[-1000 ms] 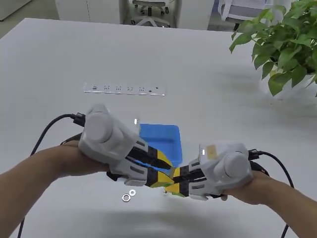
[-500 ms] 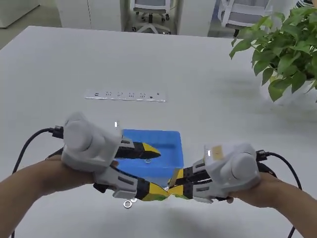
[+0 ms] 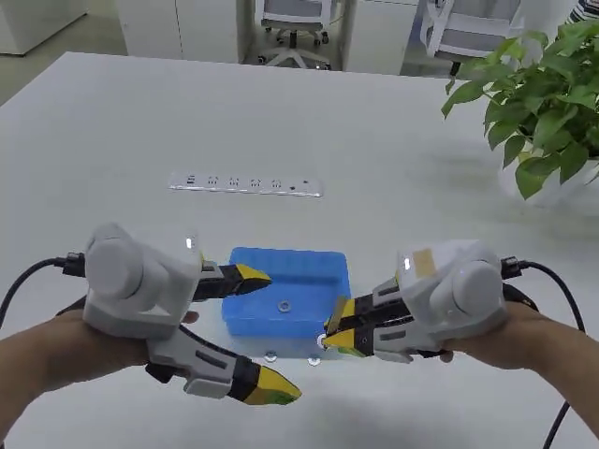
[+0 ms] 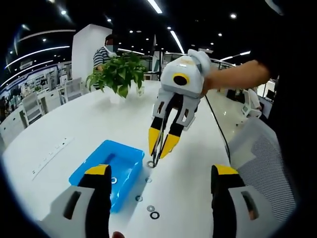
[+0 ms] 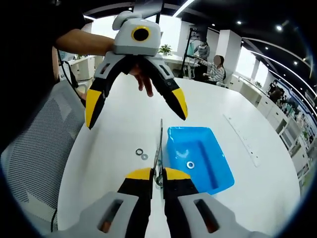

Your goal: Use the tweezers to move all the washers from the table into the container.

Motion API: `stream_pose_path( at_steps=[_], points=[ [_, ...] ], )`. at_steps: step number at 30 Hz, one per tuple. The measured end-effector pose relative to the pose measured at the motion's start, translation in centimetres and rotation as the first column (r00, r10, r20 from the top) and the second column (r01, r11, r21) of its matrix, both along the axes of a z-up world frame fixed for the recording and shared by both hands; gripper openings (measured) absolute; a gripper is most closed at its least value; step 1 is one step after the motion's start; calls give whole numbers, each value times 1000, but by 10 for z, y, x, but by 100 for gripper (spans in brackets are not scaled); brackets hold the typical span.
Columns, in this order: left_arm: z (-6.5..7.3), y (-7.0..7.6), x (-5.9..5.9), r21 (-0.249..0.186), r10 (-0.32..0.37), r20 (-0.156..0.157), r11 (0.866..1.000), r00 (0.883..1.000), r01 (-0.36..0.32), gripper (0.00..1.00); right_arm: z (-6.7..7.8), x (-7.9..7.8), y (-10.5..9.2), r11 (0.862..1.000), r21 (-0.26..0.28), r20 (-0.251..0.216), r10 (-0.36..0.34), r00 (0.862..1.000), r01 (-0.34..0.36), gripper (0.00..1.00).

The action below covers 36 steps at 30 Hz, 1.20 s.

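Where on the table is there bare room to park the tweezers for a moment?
Bare table lies between the power strip and the far edge, and to the right between the container and the plant. The near side of the container is crowded: left gripper, right gripper with the tweezers, and loose washers.

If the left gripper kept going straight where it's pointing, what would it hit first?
Probably the right gripper, which faces it holding the tweezers over washers on the table. The gap between them looks free, though depth is hard to judge.
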<state>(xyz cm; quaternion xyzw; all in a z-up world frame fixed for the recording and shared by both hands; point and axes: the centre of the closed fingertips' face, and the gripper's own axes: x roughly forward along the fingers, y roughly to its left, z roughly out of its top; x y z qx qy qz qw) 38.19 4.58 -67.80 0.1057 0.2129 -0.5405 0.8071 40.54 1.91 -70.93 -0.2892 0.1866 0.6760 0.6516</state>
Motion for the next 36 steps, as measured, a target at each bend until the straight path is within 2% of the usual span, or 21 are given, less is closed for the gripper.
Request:
stream_pose_path(
  at_steps=[9, 15, 22, 36],
  points=[
    [0, 15, -3, -2, 62, 3, 998, 998, -62, 99, 10, 18, 8, 1000, 15, 17, 3, 1000, -4, 8],
    [2, 21, -2, -1, 79, 9, 997, 997, -79, 99, 10, 30, 13, 1000, 24, 34, -4, 999, 3, 8],
    [2, 26, 0, 2, 90, 7, 996, 996, -90, 99, 6, 46, 17, 1000, 28, 45, -11, 999, 9, 8],
    [5, 32, 11, -2, 109, 17, 994, 994, -109, 99, -13, 64, 26, 1000, 19, 45, -16, 999, 15, 8]
  ],
)
